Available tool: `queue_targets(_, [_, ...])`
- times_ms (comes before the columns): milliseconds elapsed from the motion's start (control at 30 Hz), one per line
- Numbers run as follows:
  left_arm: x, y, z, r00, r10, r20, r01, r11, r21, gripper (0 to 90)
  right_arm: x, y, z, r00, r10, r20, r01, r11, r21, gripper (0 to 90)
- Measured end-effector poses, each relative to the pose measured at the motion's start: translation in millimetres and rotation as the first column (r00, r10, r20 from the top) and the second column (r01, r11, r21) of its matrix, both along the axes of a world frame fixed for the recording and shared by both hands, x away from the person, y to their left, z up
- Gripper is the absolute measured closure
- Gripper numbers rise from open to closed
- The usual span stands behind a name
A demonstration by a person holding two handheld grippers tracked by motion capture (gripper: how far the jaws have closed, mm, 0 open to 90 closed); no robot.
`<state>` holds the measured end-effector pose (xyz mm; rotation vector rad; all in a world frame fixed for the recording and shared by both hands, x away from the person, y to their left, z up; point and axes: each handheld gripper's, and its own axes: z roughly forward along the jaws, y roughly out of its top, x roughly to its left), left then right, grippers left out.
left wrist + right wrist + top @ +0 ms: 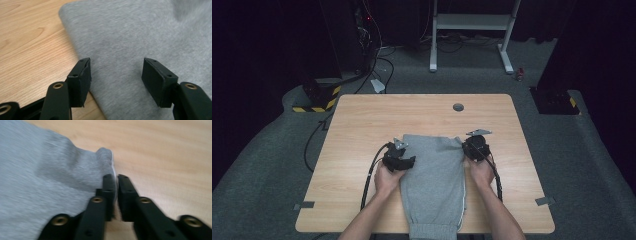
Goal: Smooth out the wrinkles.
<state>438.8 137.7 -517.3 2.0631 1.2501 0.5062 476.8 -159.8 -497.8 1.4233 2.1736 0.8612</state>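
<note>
Grey sweatpants [434, 175] lie folded lengthwise on the wooden table [362, 120], with the cuffs hanging over the near edge. My left gripper [400, 159] sits at the garment's left edge, open. In the left gripper view its jaws stand wide apart over the grey fabric [130, 45], holding nothing. My right gripper [475, 147] is at the upper right edge of the sweatpants. In the right gripper view its jaws are shut on a pinched fold of the grey fabric [75, 172] and lift it slightly.
A round grommet hole [458, 107] sits near the table's far edge. Beyond the table are a white frame stand [472, 30], cables on the grey floor [377, 65] and a yellow-black striped block [319, 100]. Bare wood lies to both sides of the garment.
</note>
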Motion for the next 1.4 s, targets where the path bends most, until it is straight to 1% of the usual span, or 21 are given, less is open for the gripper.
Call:
queue_targets(33, [0.1,0.6,0.1,1.0,0.007,-0.001,-0.007,1.0,-0.001,40.3,0.3,-1.2,-4.0,0.9998,-0.022,-0.004,0.022,1.0,-0.014,75.4])
queue_targets(67, [0.2,1.3,0.6,0.9999,0.012,-0.007,-0.012,0.9999,-0.002,40.2,-0.7,-2.2,-5.0,0.9993,-0.036,-0.009,0.036,0.999,0.0,73.5])
queue_targets(100, [-0.4,1.4,1.4,0.9998,0.014,-0.012,-0.014,0.9999,-0.005,40.0,-7.4,-1.9,-2.7,0.9991,-0.027,0.034,0.027,1.0,0.013,71.6])
queue_targets(133, [-1.2,0.7,2.1,0.9999,0.009,-0.009,-0.009,1.0,-0.001,40.0,-7.4,-1.9,-2.7,0.9991,-0.027,0.034,0.027,1.0,0.013,71.6])
queue_targets(233, [-4.1,-4.1,4.3,0.9996,-0.027,0.012,0.027,0.9996,-0.003,40.4,-19.5,9.2,4.0,0.9955,0.056,0.077,-0.059,0.997,0.04,72.3])
queue_targets(300, [-4.0,-6.1,2.9,0.9995,-0.031,0.005,0.031,0.9995,-0.001,40.5,-24.9,20.8,3.4,0.9908,0.122,0.059,-0.125,0.991,0.042,73.7])
queue_targets(367, [-1.8,-3.9,-0.1,0.9997,-0.023,-0.002,0.023,0.9997,0.0,40.6,-26.3,27.1,-1.3,0.9875,0.155,0.029,-0.155,0.988,0.026,73.9])
queue_targets(467, [1.6,0.9,0.1,1.0,0.007,0.001,-0.007,0.9999,0.007,41.8,-20.1,23.7,-12.5,0.9914,0.129,-0.02,-0.13,0.991,-0.021,73.4])
queue_targets(500, [2.3,3.2,0.1,0.9997,0.022,-0.009,-0.022,0.9998,0.0,40.1,-18.3,16.7,-12.1,0.994,0.107,-0.021,-0.107,0.994,0.015,71.3])
queue_targets(533, [2.3,6.0,0.2,0.9992,0.028,-0.027,-0.029,0.9994,-0.018,40.1,-18.3,16.7,-12.1,0.994,0.107,-0.021,-0.107,0.994,0.015,71.3])
queue_targets(567, [-1.0,6.3,2.5,0.9995,0.009,-0.029,-0.009,1.0,0.001,39.6,-21.2,14.6,-7.5,0.9948,0.102,-0.003,-0.102,0.995,0.008,68.2])
queue_targets(600, [-1.0,6.3,2.5,0.9995,0.009,-0.029,-0.009,1.0,0.001,39.4,-21.2,14.6,-7.5,0.9948,0.102,-0.003,-0.102,0.995,0.008,68.2])
queue_targets(633, [-4.9,5.1,3.9,0.9997,-0.005,-0.022,0.006,1.0,0.003,39.2,-28.1,12.9,-1.3,0.9929,0.117,0.019,-0.118,0.993,0.019,66.7])
queue_targets(767, [-25.2,1.9,10.3,0.9969,-0.079,0.003,0.079,0.9969,-0.001,38.8,-43.9,11.5,6.7,0.9876,0.151,0.041,-0.153,0.987,0.046,65.1])
queue_targets(900, [-39.0,-2.4,7.5,0.9921,-0.124,-0.016,0.125,0.9916,0.034,38.2,-70.4,9.1,1.7,0.9767,0.214,0.005,-0.214,0.975,0.05,62.0])
queue_targets(933, [-40.4,-3.0,5.7,0.9916,-0.128,-0.019,0.129,0.9906,0.047,38.2,-70.4,9.1,1.7,0.9767,0.214,0.005,-0.214,0.975,0.05,62.0])
queue_targets(1033, [-39.5,-2.2,2.7,0.9928,-0.116,-0.028,0.117,0.9926,0.031,38.0,-77.8,8.4,-6.5,0.9747,0.223,-0.021,-0.221,0.974,0.051,61.9])
queue_targets(1133, [-36.8,-1.1,1.6,0.994,-0.107,-0.024,0.107,0.9939,0.025,37.5,-77.2,8.6,-9.9,0.9756,0.219,-0.016,-0.218,0.975,0.039,64.6])
queue_targets(1167, [-34.5,-0.2,0.8,0.9945,-0.103,-0.018,0.104,0.9943,0.024,37.3,-74.1,9.9,-10.2,0.9757,0.218,-0.015,-0.218,0.976,0.008,66.0])
queue_targets(1267, [-31.3,0.2,0.1,0.9956,-0.093,-0.014,0.093,0.9955,0.018,37.0,-70.7,10.5,-11.7,0.9764,0.216,0.001,-0.216,0.976,-0.021,66.4])
queue_targets(1400, [-20.7,-5.0,3.4,0.9951,-0.089,-0.043,0.09,0.9953,0.036,36.9,-61.5,9.9,-12.7,0.9803,0.197,0.011,-0.197,0.98,-0.036,65.1])
